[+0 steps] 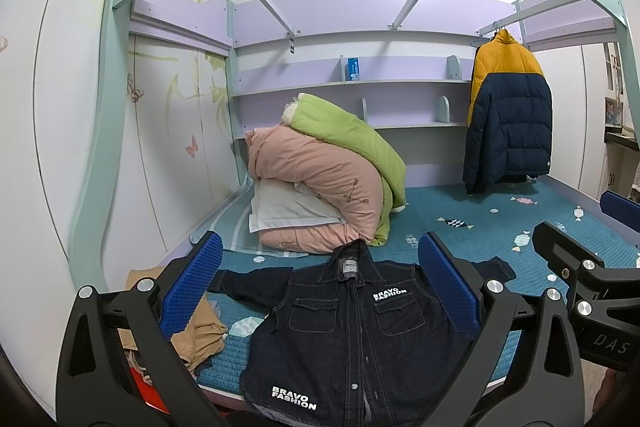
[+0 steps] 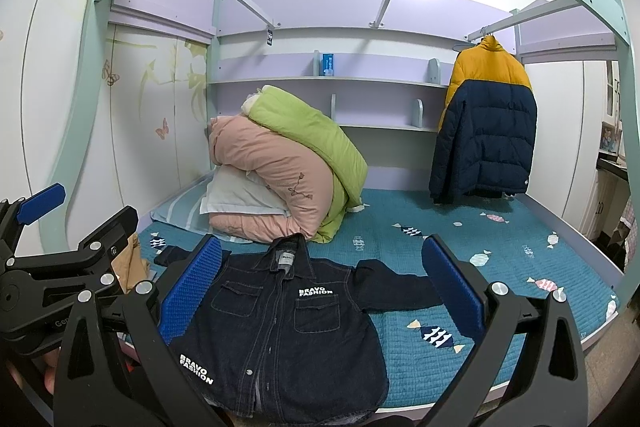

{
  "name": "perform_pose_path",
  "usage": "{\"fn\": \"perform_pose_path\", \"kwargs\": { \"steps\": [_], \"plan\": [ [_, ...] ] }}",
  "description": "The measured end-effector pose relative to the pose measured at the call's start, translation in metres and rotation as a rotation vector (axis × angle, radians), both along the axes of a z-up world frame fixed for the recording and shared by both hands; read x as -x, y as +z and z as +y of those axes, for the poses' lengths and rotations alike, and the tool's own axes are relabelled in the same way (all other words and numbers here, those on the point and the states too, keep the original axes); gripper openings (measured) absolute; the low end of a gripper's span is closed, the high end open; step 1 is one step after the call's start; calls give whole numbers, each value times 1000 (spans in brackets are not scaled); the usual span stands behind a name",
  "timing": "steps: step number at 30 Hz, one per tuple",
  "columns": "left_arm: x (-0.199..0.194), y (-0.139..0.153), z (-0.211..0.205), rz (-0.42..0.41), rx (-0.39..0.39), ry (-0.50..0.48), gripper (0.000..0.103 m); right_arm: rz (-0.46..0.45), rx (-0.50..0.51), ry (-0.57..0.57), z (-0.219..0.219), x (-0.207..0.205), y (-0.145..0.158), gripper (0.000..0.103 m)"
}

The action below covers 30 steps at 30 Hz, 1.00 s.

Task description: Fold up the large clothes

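A dark denim jacket [image 1: 344, 339] with white "BRAVO FASHION" print lies flat, front up and buttoned, on the blue bed cover [image 1: 500, 227], collar away from me, sleeves spread to both sides. It also shows in the right wrist view [image 2: 280, 331]. My left gripper [image 1: 320, 287] is open and empty, held above the jacket's near part. My right gripper [image 2: 320, 287] is open and empty, held above the jacket's right side and right sleeve [image 2: 396, 287]. Each gripper shows at the edge of the other's view.
A pile of pink and green quilts [image 1: 320, 179] with a white pillow sits at the back left of the bed. A yellow and navy puffer coat [image 1: 508, 115] hangs at the back right. Tan clothes [image 1: 196, 339] lie left of the jacket. Shelves and the bed frame rise behind.
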<state>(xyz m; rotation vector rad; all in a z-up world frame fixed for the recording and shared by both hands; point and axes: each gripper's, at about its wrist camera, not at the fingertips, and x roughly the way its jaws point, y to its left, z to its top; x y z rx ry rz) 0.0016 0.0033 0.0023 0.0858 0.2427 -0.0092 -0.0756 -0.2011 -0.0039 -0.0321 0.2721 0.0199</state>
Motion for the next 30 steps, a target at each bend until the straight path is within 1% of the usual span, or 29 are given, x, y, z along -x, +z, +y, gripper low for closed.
{"fn": "perform_pose_path", "kwargs": {
  "steps": [12,14,30],
  "plan": [
    [2,-1,1,4,-2,0,98,3,-7,1,-3,-1,-2,97],
    [2,-7,6,5,-3,0,98,4,-7,2,-3,-1,-2,97],
    [2,-7,4,6,-6,0,98,6,-8,0,-5,-2,-4,97]
  ]
}}
